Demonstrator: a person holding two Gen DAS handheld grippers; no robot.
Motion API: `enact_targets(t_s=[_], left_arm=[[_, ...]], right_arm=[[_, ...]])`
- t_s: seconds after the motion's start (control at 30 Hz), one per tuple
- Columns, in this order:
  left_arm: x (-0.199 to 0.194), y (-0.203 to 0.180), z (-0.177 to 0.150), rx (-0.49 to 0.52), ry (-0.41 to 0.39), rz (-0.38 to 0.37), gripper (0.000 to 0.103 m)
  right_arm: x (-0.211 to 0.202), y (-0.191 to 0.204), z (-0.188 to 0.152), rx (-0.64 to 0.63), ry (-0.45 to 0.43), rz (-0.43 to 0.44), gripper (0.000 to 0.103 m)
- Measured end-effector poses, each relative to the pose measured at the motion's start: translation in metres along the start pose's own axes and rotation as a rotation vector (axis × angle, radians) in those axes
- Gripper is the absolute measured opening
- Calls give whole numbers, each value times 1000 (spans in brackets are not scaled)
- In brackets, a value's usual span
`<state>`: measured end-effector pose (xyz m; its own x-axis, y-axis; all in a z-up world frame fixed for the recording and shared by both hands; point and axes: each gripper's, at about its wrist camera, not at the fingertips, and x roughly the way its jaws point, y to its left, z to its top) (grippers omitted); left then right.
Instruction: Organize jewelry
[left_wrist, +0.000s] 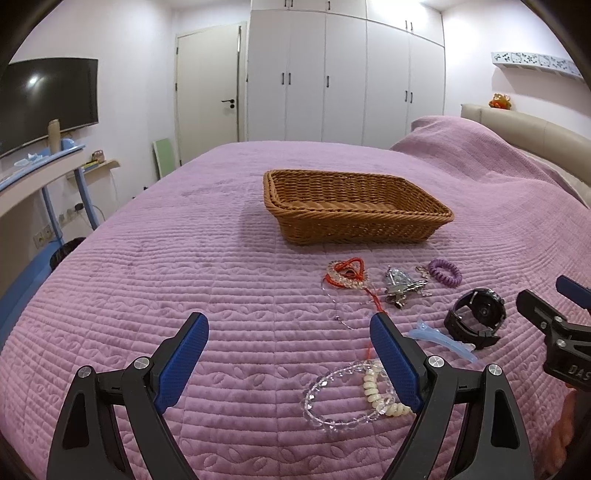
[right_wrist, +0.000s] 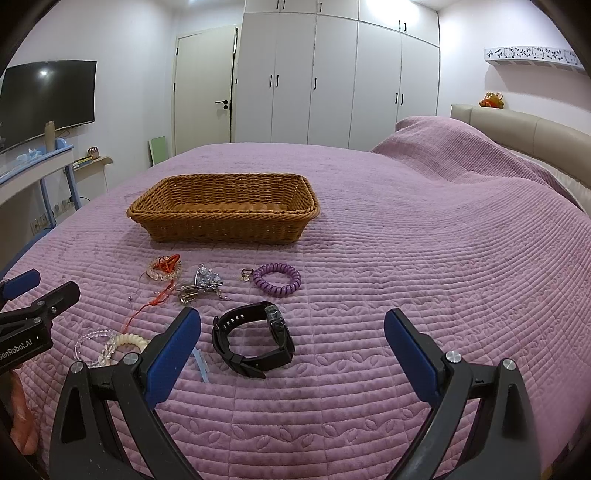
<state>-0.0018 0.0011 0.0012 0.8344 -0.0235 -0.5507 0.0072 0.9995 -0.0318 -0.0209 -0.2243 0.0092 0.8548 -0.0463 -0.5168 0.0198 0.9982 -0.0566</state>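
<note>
Our left tongs (left_wrist: 288, 332) and right tongs (right_wrist: 291, 328) are both wide open and hold nothing. The black watch (right_wrist: 255, 341) lies on the purple bed cover (right_wrist: 406, 258), just before the right tongs. We think it feels light and bendy, so we should pinch its strap. The basket (right_wrist: 225, 225) waits behind.

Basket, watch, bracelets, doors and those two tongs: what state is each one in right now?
Wicker basket: upright; no jewelry visible inside.
Black watch: strap fastened in a loop, on its side.
Clear bead bracelet: flat on the bedspread.
Purple coil hair tie: flat.
Left tongs: open.
Right tongs: open.
Wardrobe doors: shut.
</note>
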Motion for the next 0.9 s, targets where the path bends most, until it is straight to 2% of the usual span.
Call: enact_targets(t_s=[0.03,0.13,0.17,0.27,0.37,0.43,0.47,0.5,0.53,0.57,0.6,0.63,0.67,0.77,0.83,0.9], left_arm=[[0,1,2,4,14,-16,89],[1,8,7,26,68,-92,89],[3,9,8,49,82,-91,89],[9,20,10,15,148,-198,89],[12,18,6,3,124,-301,89],[17,14,5,34,164,-301,89],[23,14,7,57,200,-286,89],[25,16,7,45,231,-303,87],[30,18,5,36,249,-317,83],[29,26,6,11,304,-339,74],[34,28,4,15,337,-351,68],[38,28,3,19,363,-361,67],[40,29,2,24,385,-375,67],[42,22,-2,43,403,-397,65],[44,17,-4,56,409,-369,59],[48,17,-6,58,427,-365,52]], right_arm=[[1,1,0,-3,-3,-6,100],[10,4,-1,-48,-1,-98,100],[13,3,0,-54,7,-104,100],[23,-10,9,-16,55,-66,100],[37,-29,24,22,103,-6,92],[50,-40,32,25,145,29,87],[59,-43,36,22,179,67,86],[68,-45,39,18,207,104,83],[78,-47,42,14,232,138,77],[89,-48,46,0,260,166,73],[99,-45,49,-20,284,181,63],[107,-41,50,-41,310,192,58],[118,-38,52,-55,337,203,57],[136,-32,55,-64,359,223,54],[142,-32,58,-68,359,229,47],[152,-31,60,-66,358,225,47]])
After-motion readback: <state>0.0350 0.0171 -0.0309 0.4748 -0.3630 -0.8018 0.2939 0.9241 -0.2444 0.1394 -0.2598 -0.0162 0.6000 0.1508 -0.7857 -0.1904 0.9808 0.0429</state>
